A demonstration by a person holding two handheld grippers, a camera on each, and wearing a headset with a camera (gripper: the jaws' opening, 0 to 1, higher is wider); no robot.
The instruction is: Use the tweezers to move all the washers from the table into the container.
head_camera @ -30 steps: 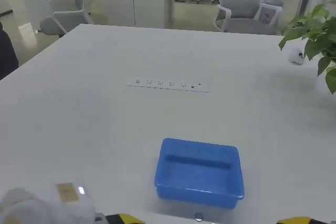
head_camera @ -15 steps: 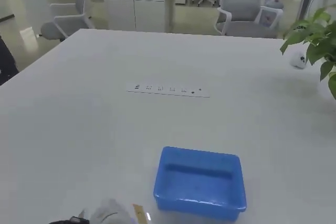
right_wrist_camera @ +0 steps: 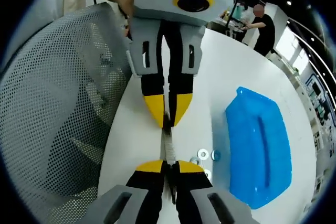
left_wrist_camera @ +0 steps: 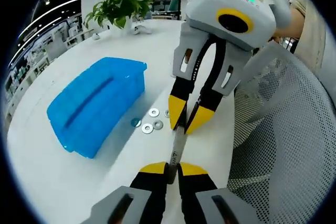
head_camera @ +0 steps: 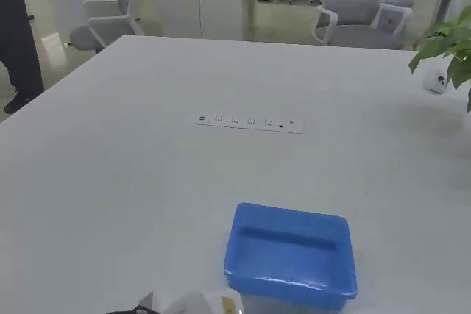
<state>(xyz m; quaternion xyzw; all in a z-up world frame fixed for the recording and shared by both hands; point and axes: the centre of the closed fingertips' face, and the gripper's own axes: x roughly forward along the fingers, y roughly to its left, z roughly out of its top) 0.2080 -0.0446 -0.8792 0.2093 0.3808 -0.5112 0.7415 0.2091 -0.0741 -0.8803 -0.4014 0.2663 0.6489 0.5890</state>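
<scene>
In the left gripper view, the left gripper (left_wrist_camera: 173,170) rose from the bottom centre of the frame; its fingers (left_wrist_camera: 155,169) were pressed together on 1 end of the tweezers (left_wrist_camera: 176,150); the right gripper (left_wrist_camera: 185,124) entered from the upper right, and its fingers (left_wrist_camera: 177,109) pinched the opposite end of the same tweezers; the tweezers spanned the gap between the 2 grippers, above the tabletop (left_wrist_camera: 79,182). At least 4 washers (left_wrist_camera: 147,128) lay flat on the tabletop at frame centre, just left of the right gripper's fingertips and just beside the blue container (left_wrist_camera: 94,103), outside it; the container occupied the left half of the frame; a plant (left_wrist_camera: 118,9) stood at the upper left; a mesh chair (left_wrist_camera: 273,145) showed at the right.

In the right gripper view, the right gripper (right_wrist_camera: 169,169) sat at the bottom centre, closed on the tweezers (right_wrist_camera: 168,148); the left gripper (right_wrist_camera: 168,121) hung from the top centre; the washers (right_wrist_camera: 203,155) lay right of centre, between the tweezers and the container (right_wrist_camera: 260,145); a person (right_wrist_camera: 262,22) stood at the upper right.

In the head view, the container (head_camera: 291,255) sat at the lower centre; a power strip (head_camera: 246,121) lay above it at frame centre; the container's contents could not be made out.
</scene>
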